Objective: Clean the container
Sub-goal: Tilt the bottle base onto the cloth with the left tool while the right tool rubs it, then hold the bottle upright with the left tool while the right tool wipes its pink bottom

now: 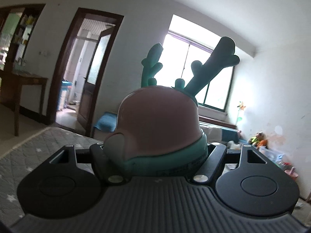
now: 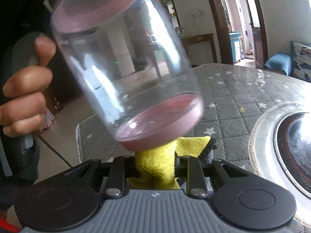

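The container is a clear jar (image 2: pixel 124 66) with a pink base and a pink lid (image 1: pixel 159 124) topped by teal antlers (image 1: pixel 211 66). My left gripper (image 1: pixel 155 155) is shut on the lid end and holds the jar tilted in the air. In the right wrist view the jar hangs slanted, its pink base (image 2: pixel 161 124) lowest. My right gripper (image 2: pixel 155 165) is shut on a yellow cloth (image 2: pixel 161 165), which touches the jar's base from below. The fingertips of both grippers are hidden.
A grey quilted table cover with stars (image 2: pixel 233 97) lies below. A round glass lid with a metal rim (image 2: pixel 287 147) sits at the right. The person's hand (image 2: pixel 25 97) grips the left handle. Doorways, a wooden side table (image 1: pixel 25 81) and a window lie beyond.
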`<move>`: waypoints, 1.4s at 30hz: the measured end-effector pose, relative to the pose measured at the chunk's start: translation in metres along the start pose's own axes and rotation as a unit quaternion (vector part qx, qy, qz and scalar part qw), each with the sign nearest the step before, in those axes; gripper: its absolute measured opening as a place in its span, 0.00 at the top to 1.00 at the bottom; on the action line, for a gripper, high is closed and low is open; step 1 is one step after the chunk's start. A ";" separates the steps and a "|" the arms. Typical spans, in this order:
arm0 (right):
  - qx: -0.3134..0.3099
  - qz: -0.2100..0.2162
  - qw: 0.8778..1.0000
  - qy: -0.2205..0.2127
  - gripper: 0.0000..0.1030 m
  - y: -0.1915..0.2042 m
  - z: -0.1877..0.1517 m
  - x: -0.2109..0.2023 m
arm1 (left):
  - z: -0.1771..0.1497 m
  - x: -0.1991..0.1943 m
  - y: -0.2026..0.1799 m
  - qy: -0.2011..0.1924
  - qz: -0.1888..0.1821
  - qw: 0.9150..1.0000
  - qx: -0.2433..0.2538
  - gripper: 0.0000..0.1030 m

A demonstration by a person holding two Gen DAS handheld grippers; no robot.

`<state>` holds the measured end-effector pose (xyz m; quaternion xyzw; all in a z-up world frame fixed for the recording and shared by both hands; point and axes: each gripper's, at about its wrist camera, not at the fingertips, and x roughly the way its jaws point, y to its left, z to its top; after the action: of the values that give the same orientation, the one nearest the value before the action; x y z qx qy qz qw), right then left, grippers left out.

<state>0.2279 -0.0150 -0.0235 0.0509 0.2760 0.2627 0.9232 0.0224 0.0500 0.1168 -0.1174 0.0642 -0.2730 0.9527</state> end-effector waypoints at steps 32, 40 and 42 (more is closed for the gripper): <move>-0.019 -0.038 0.998 -0.039 0.77 -0.006 -0.004 -0.024 | -0.005 -0.004 0.030 0.011 0.028 0.999 -0.022 0.30; -0.034 -0.034 0.998 -0.035 0.77 0.001 -0.009 -0.028 | -0.004 0.002 0.031 0.007 0.045 0.999 -0.015 0.30; -0.035 -0.032 0.998 -0.033 0.77 0.001 -0.009 -0.029 | -0.005 0.003 0.032 0.006 0.047 0.999 -0.015 0.30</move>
<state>0.2019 -0.0295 -0.0171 0.0185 0.2373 0.2404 0.9411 0.0400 0.0738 0.1040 -0.1271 0.0796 -0.2274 0.9622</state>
